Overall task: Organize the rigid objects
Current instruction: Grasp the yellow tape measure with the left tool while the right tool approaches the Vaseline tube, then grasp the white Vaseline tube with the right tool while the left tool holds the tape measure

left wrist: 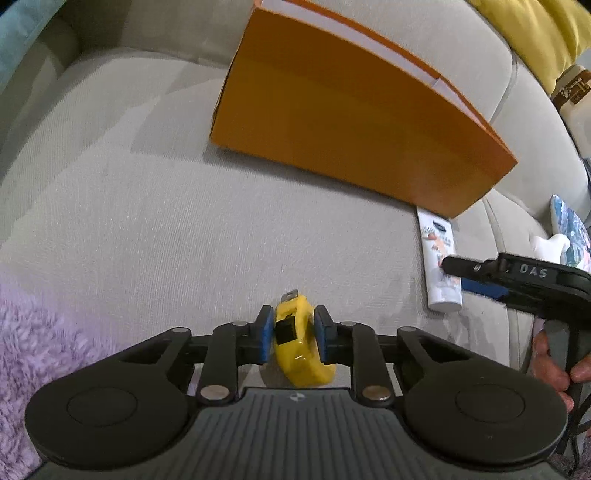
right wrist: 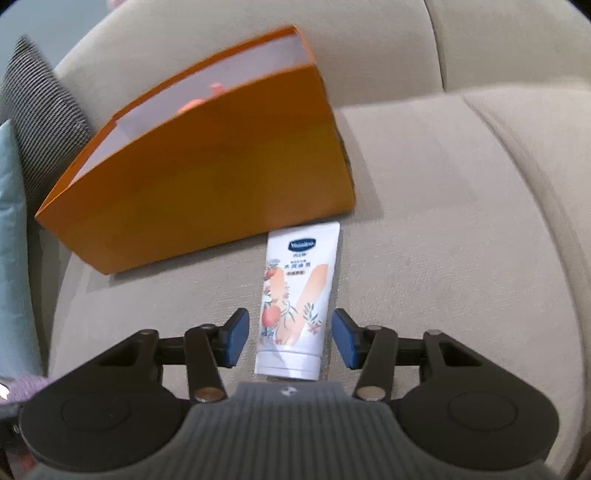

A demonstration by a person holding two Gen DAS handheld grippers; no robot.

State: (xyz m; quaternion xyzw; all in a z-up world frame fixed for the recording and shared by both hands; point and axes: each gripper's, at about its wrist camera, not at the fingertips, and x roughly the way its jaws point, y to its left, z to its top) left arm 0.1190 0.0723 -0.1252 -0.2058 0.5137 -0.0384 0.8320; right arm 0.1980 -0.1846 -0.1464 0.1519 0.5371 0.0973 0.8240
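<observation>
My left gripper (left wrist: 294, 334) is shut on a yellow tape measure (left wrist: 299, 341), held just above the beige sofa seat. An orange paper bag (left wrist: 354, 122) stands open on the seat ahead; it also shows in the right wrist view (right wrist: 207, 177). A white Vaseline lotion tube (right wrist: 295, 306) lies on the seat in front of the bag, cap towards me. My right gripper (right wrist: 291, 338) is open, its blue pads on either side of the tube without touching it. The tube (left wrist: 441, 258) and the right gripper (left wrist: 476, 275) also show at the right of the left wrist view.
A purple fluffy blanket (left wrist: 33, 354) lies at the left. A yellow cushion (left wrist: 535, 33) sits at the back right. A grey striped cushion (right wrist: 40, 110) and a teal cushion (right wrist: 11, 229) stand left of the bag. A small patterned item (left wrist: 569, 236) lies at the far right.
</observation>
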